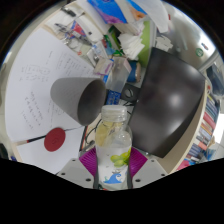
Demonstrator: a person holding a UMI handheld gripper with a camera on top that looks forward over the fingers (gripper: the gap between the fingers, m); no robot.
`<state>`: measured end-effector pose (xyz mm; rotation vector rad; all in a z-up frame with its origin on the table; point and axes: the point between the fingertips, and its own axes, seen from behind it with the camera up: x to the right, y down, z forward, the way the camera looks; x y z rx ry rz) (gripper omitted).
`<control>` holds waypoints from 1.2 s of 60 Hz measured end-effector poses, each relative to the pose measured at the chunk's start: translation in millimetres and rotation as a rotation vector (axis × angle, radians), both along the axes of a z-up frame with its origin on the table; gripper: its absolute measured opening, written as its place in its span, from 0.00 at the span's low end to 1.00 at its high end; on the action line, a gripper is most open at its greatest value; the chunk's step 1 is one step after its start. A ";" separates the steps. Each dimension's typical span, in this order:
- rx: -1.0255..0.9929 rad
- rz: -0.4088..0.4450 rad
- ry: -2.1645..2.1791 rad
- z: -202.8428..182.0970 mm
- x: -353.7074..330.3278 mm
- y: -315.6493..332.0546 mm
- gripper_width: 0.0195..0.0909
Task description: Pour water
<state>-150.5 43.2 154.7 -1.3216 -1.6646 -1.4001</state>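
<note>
- Hand-held gripper: a clear glass jar with pale yellow-green pieces inside and a blue-and-white label is seen between the two fingers, with a magenta pad at its left flank and another at its right. Both pads appear pressed against the glass, so the jar is clamped.
- Jar is held roughly upright, mouth up; its top edge sits just under the rim of a grey cylindrical cup.
- Grey cup lies tipped, its dark open mouth turned toward the jar; whether the two touch cannot be told.
- Just right of the jar, a large black bowl-like vessel with a pale rim is seen, tilted and very close to the jar's shoulder. Little free room on that side.
- Left of the jar, a white paper sheet with handwritten marks is spread out, with a red round lid-like disc lying on it. More open room is left there.
- Beyond the cup, cluttered shelves with boxes and bottles close off the far side.
- The holding hand is not seen; the whole view is canted.
</note>
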 end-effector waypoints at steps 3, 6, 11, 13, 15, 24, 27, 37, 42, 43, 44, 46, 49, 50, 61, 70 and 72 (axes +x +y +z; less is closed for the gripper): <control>0.002 -0.030 0.124 5.9 -1.1 -3.3 0.27; 0.016 -0.071 0.275 16.5 -2.7 -9.9 0.27; 0.026 -0.116 0.526 33.4 -2.5 -15.4 0.27; 0.032 -0.139 0.623 39.6 -1.6 -18.1 0.27; 0.032 -0.154 0.724 45.2 -2.7 -20.9 0.28; 0.058 -0.241 1.159 60.6 10.3 -25.8 0.28; 0.080 -0.266 1.280 59.1 15.9 -27.8 0.28; 0.096 -0.314 1.683 40.8 32.3 -25.8 0.28; 0.083 -0.343 1.786 17.3 37.9 -20.1 0.28; 0.092 -0.352 1.798 10.9 36.4 -18.9 0.28; 0.090 -0.357 1.806 6.2 39.4 -17.6 0.28; 0.087 -0.365 1.817 -4.5 42.0 -14.9 0.28; 0.080 -0.375 1.834 -20.3 44.3 -11.1 0.28; 0.079 -0.381 1.841 -25.4 45.5 -9.8 0.28; 0.063 -0.378 1.852 -58.9 45.3 -3.6 0.28; 0.063 -0.391 1.856 -78.8 43.3 -5.2 0.29; 0.069 -0.395 1.850 -81.5 44.4 -5.9 0.29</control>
